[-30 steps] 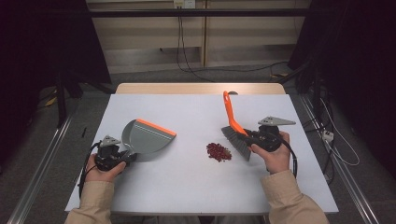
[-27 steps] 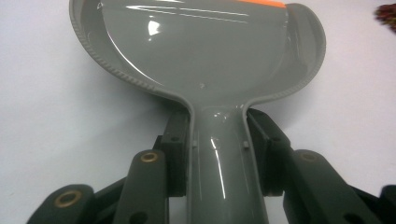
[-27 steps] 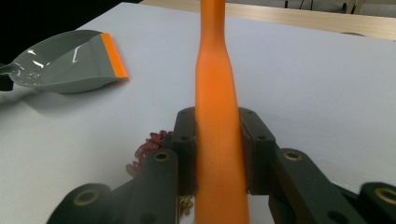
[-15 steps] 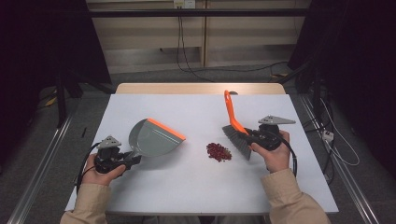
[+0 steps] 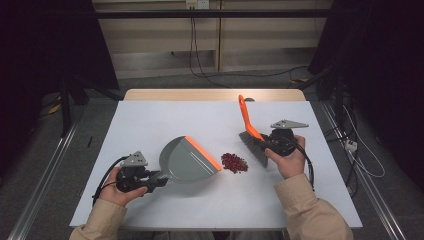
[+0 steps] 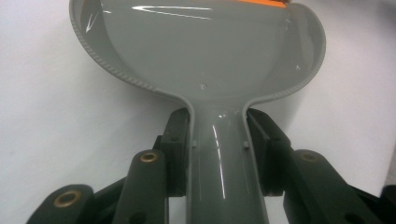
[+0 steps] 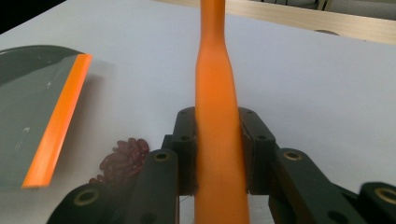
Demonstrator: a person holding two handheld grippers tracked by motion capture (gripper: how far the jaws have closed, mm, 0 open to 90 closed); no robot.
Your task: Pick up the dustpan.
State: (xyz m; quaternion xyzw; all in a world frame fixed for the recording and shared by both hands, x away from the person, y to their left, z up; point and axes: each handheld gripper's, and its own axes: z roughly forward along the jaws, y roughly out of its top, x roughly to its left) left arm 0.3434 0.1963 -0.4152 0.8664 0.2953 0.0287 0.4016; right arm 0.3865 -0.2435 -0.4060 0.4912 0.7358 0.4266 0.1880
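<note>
A grey dustpan (image 5: 186,160) with an orange lip (image 5: 203,152) lies on the white table (image 5: 165,120), its lip just left of a small pile of red beans (image 5: 234,162). My left gripper (image 5: 152,181) is shut on the dustpan's handle (image 6: 226,163), jaws pressed to both its sides. To the right of the beans stands a hand brush (image 5: 251,140) with an orange handle (image 5: 244,117) and grey bristles. My right gripper (image 5: 267,145) is shut on that orange handle (image 7: 215,126). The beans (image 7: 122,157) and the dustpan's lip (image 7: 58,122) lie to its left.
Cables (image 5: 200,55) hang behind the table over a grey floor. A wooden strip (image 5: 215,95) runs along the table's far edge. Metal rails (image 5: 45,170) flank the table on both sides.
My left gripper has carried the dustpan to the right, so its orange lip now sits close to the beans. The right gripper and brush have stayed put.
</note>
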